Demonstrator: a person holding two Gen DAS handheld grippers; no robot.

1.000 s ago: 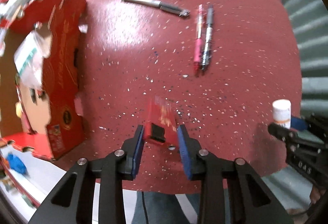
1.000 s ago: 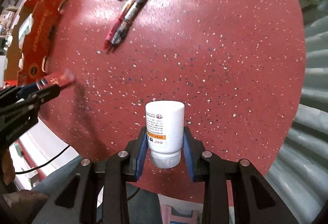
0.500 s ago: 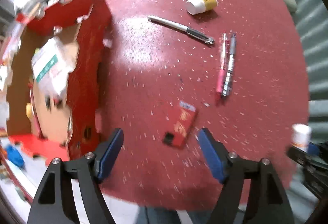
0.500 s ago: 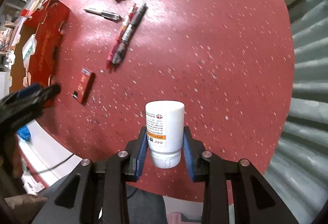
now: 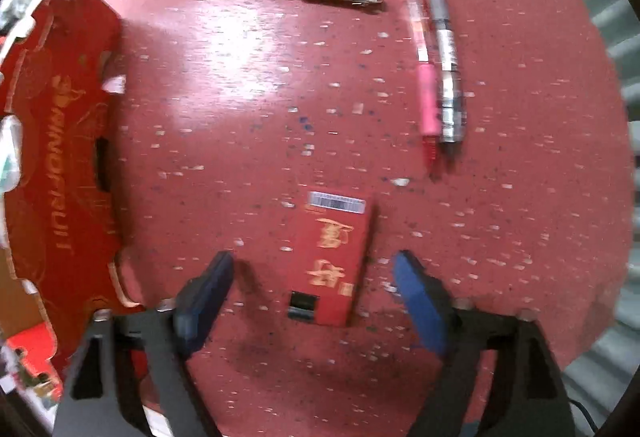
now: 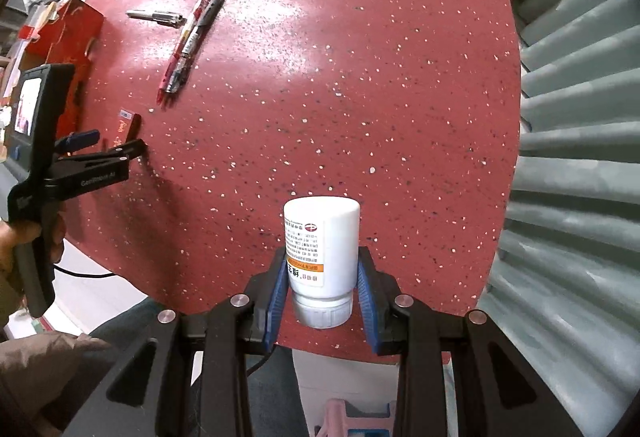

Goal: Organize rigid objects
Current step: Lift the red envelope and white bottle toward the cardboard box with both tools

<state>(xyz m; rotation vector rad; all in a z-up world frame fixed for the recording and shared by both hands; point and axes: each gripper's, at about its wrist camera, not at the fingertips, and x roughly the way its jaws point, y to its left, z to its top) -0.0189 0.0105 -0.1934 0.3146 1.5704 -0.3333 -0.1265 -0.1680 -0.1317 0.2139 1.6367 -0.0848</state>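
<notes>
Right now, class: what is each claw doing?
Left claw: open, just been closing, red packet lies untouched between its fingers.
Right claw: closed on white bottle.

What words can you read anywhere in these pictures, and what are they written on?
"WINDFRUIT", gold letters running sideways on the red cardboard box.
Gold characters and a barcode on the small red packet: too blurred to read.
Small print and larger characters under an orange stripe on the white bottle held in the right gripper: upside down, not readable.
A short white word on the left gripper: too small to read surely.
</notes>
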